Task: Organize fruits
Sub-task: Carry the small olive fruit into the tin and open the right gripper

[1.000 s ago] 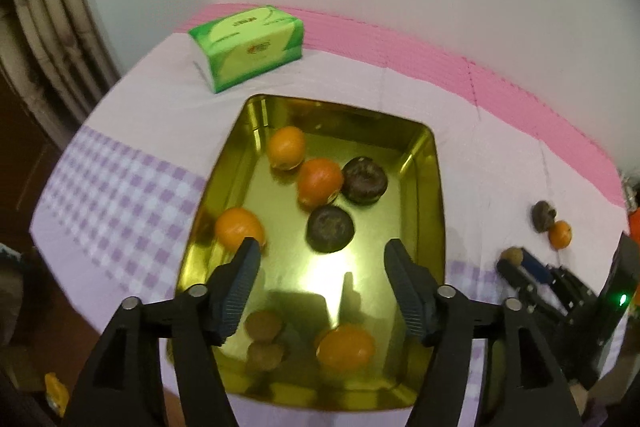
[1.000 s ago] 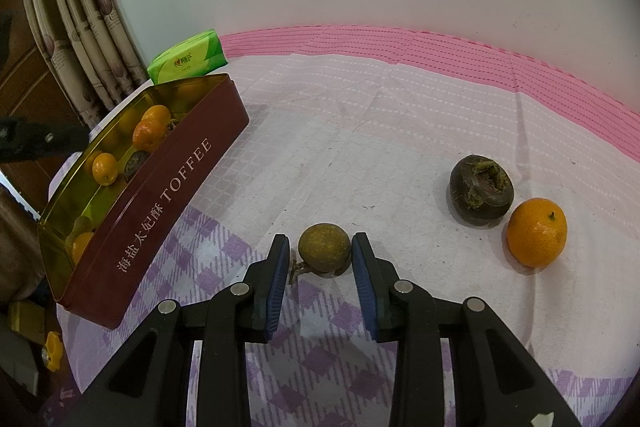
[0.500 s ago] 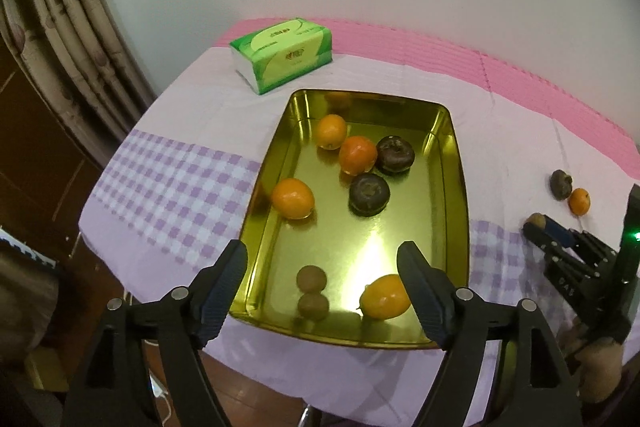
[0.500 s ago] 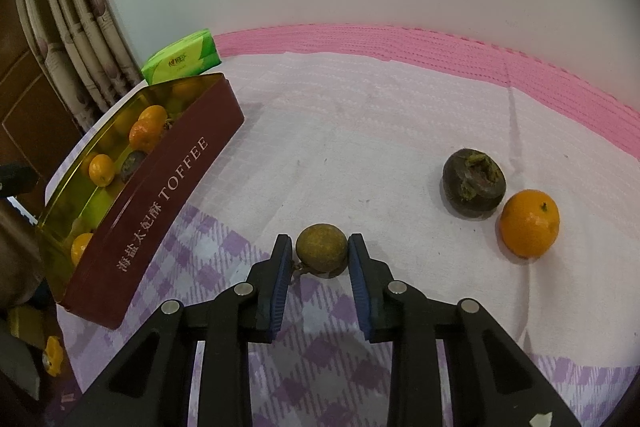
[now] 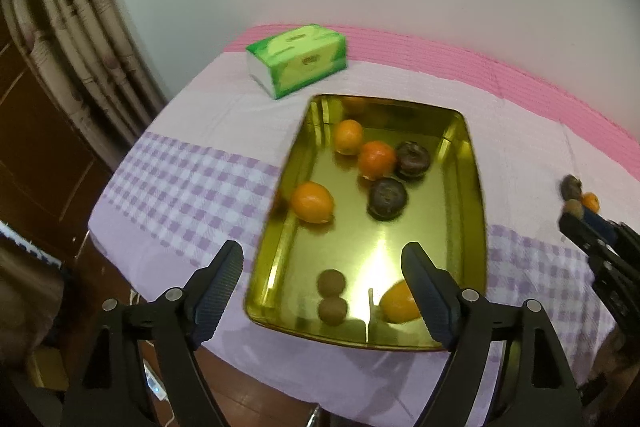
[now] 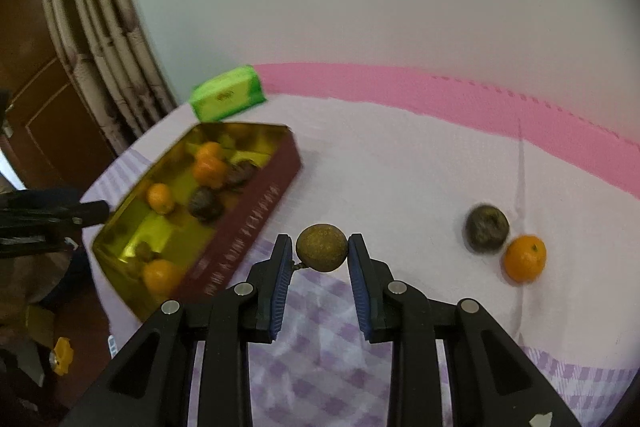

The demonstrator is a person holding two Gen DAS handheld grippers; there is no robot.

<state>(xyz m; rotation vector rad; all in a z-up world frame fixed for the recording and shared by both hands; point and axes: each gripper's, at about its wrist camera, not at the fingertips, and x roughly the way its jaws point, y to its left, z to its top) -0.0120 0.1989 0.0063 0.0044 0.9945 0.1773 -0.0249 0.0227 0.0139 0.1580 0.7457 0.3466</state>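
Note:
A gold-lined tin tray (image 5: 478,187) with a maroon outer wall (image 6: 248,227) lies on the cloth and holds several oranges, two dark purple fruits and two small brown fruits. My left gripper (image 5: 322,251) hovers above the tray's near end. Its jaws are opening and nothing is between them. My right gripper (image 6: 322,255) is shut on a round brown fruit (image 6: 321,245), held above the checked cloth to the right of the tray. A dark purple fruit (image 6: 487,229) and an orange (image 6: 525,257) lie together on the cloth further right.
A green tissue pack (image 5: 298,63) sits behind the tray near the wall. The table's front and left edges drop to a wooden floor, with a curtain (image 5: 80,39) at the left. A pink band runs along the cloth's far side.
My right gripper closed on the brown fruit and lifted it off the cloth. My left gripper drew back and up from the tray while its jaws spread wider.

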